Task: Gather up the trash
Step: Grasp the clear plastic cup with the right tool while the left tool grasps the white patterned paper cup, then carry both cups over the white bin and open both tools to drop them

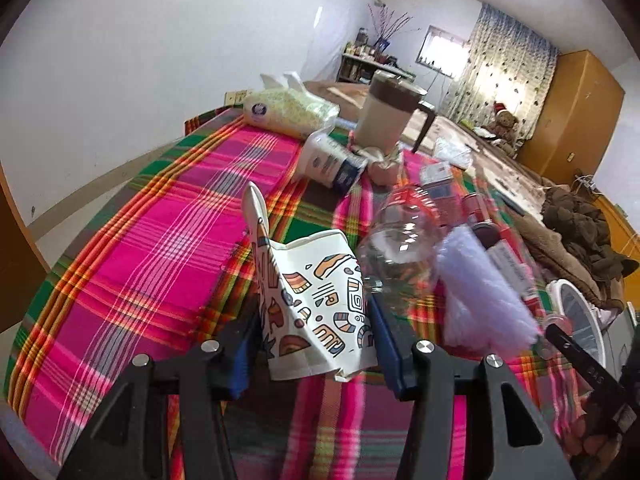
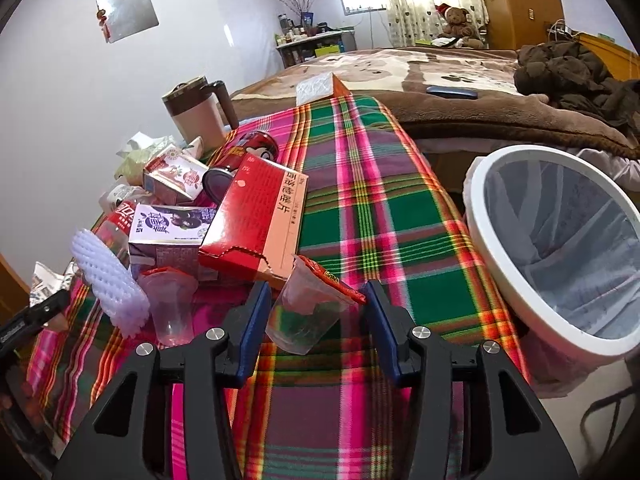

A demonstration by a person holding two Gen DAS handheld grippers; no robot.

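- Left gripper (image 1: pixel 316 320): clamped on a crushed patterned paper cup (image 1: pixel 320 312), low centre of the left wrist view, both blue pads pressing its creased sides.
- Right gripper (image 2: pixel 314 312): jaws straddling a clear plastic cup (image 2: pixel 304 316) with a peeled red lid, low centre of the right wrist view; left pad close against the cup, right pad near the lid's edge, firm contact impossible to confirm.
- White bin (image 2: pixel 492 248) with its liner at right edge of the right wrist view, beside the plaid tablecloth (image 2: pixel 380 200) and open at the top.
- More litter at left of that view: red box (image 2: pixel 256 220), purple carton (image 2: pixel 168 232), white foam net (image 2: pixel 108 280), second clear cup (image 2: pixel 172 304).
- Advice for the step, judged from this: finish closing on the clear cup below its rim, gently, since thin plastic likely buckles and slips.
- Lift straight before swinging toward the bin, clearing the red box corner.
- Release only over the liner's mouth, one item at a time.
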